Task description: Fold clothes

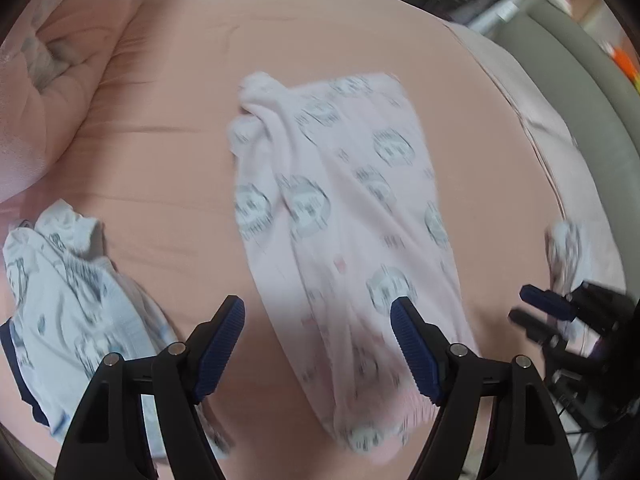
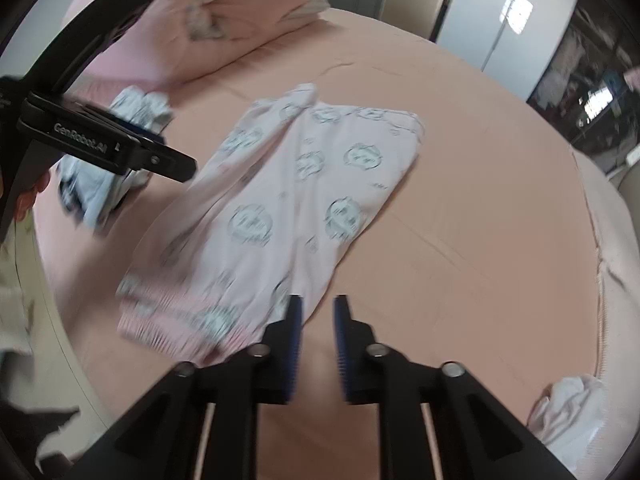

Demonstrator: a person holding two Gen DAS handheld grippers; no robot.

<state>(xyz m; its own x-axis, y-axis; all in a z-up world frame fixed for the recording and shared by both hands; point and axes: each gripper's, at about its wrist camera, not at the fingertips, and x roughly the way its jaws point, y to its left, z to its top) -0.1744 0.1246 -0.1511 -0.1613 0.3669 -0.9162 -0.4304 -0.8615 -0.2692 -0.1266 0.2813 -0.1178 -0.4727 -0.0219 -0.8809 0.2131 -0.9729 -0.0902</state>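
Note:
Pale pink pyjama trousers (image 1: 352, 200) (image 2: 304, 184) with round grey prints lie lengthwise on the peach bed sheet (image 1: 180, 140) (image 2: 480, 200). They are doubled over, with the ribbed waistband at the near end. My left gripper (image 1: 318, 308) (image 2: 186, 168) hovers open over that near end, jaws wide and no cloth pinched between the blue pads. My right gripper (image 2: 318, 304) (image 1: 536, 312) stands at the trousers' near right corner. Its pads are a narrow gap apart with only the sheet showing between them, so it is open.
A crumpled white and blue garment (image 1: 68, 292) (image 2: 100, 184) lies left of the trousers. A small white cloth (image 1: 568, 252) (image 2: 572, 408) sits near the bed's right edge. A pink quilt and pillows (image 1: 48, 80) (image 2: 240, 12) are piled at the far left. Cabinets stand beyond the bed.

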